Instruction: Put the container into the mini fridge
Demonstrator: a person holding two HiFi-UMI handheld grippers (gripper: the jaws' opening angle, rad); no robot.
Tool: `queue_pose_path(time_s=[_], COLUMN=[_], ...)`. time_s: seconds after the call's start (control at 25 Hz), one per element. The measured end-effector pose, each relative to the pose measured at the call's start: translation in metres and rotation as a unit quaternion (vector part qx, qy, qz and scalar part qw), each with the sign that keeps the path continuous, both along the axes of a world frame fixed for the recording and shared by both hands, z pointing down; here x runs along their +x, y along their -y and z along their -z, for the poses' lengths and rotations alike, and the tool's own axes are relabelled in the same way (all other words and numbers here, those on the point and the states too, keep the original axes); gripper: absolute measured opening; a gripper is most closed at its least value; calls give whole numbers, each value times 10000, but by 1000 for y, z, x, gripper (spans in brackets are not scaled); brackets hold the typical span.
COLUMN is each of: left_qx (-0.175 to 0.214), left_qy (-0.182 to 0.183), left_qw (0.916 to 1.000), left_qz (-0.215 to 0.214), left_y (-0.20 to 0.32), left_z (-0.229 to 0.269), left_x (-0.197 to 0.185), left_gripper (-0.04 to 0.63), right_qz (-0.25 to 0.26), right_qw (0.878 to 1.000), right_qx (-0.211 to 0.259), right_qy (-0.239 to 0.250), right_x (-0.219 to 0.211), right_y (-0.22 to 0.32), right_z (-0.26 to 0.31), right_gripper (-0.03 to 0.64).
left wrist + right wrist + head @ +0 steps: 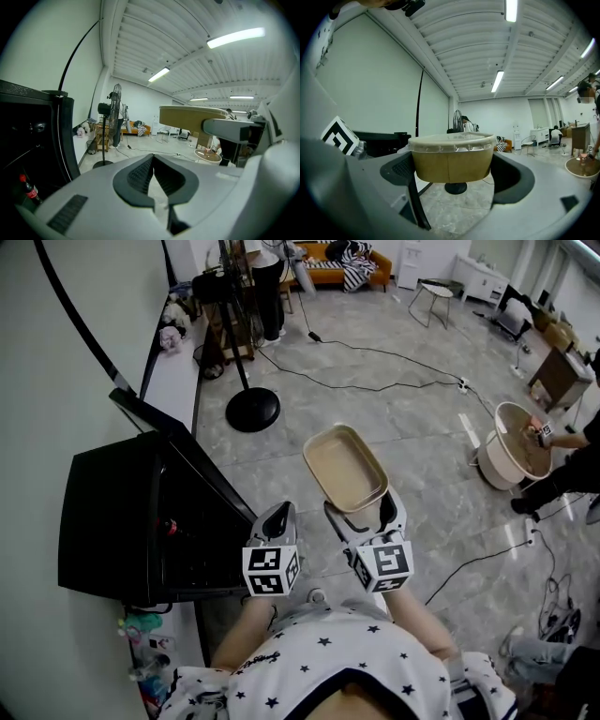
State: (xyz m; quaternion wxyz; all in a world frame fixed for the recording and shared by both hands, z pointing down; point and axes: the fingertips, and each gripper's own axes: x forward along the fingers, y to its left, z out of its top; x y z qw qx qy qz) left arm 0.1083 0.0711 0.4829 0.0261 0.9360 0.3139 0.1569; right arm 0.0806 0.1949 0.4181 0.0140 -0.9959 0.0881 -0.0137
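Grey floor (403, 418) fills the head view; above it the right gripper (363, 512) has its jaws clamped on the sides of the tan, clear-lidded container (345, 468), which juts forward past the fingertips at mid-frame. Just left of it, the left gripper (278, 517) is pinched together on nothing, near the open black mini fridge (112, 521) at the left.

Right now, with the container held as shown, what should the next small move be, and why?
Probably swing the right gripper leftward toward the mini fridge. It is shut on the container, held over the floor to the fridge's right, and the fridge door already stands open. The left gripper is shut and empty, so nothing else seems needed first.
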Motion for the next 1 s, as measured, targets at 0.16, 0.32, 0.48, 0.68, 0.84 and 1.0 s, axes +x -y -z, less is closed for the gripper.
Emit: queue_pose_path(time_s=[0.16, 0.32, 0.48, 0.68, 0.84, 1.0], left_qx=[6, 35, 91, 90, 72, 76], left_qy=[-18, 50, 84, 60, 91, 106], left_qw=[9996, 9977, 9933, 9831, 9726, 9599], left_qz=[274, 670, 1146, 1826, 2321, 2802], left_y=[23, 49, 76, 106, 121, 135], left_z=[0, -5, -6, -4, -6, -6], left_x=[12, 18, 23, 36, 44, 50], left_gripper=[12, 12, 12, 12, 12, 12], right_qz=[326, 764, 1307, 2020, 2539, 3082], right_qw=[9995, 9970, 9913, 9793, 9671, 9512], right_qx=[22, 62, 58, 28, -6, -20], right_qy=[21, 54, 115, 95, 136, 157], right_x=[18, 34, 52, 81, 103, 117], right_y=[26, 56, 85, 116, 138, 159], right_z=[-1, -5, -9, -10, -10, -10], right_gripper=[499, 499, 499, 499, 499, 499])
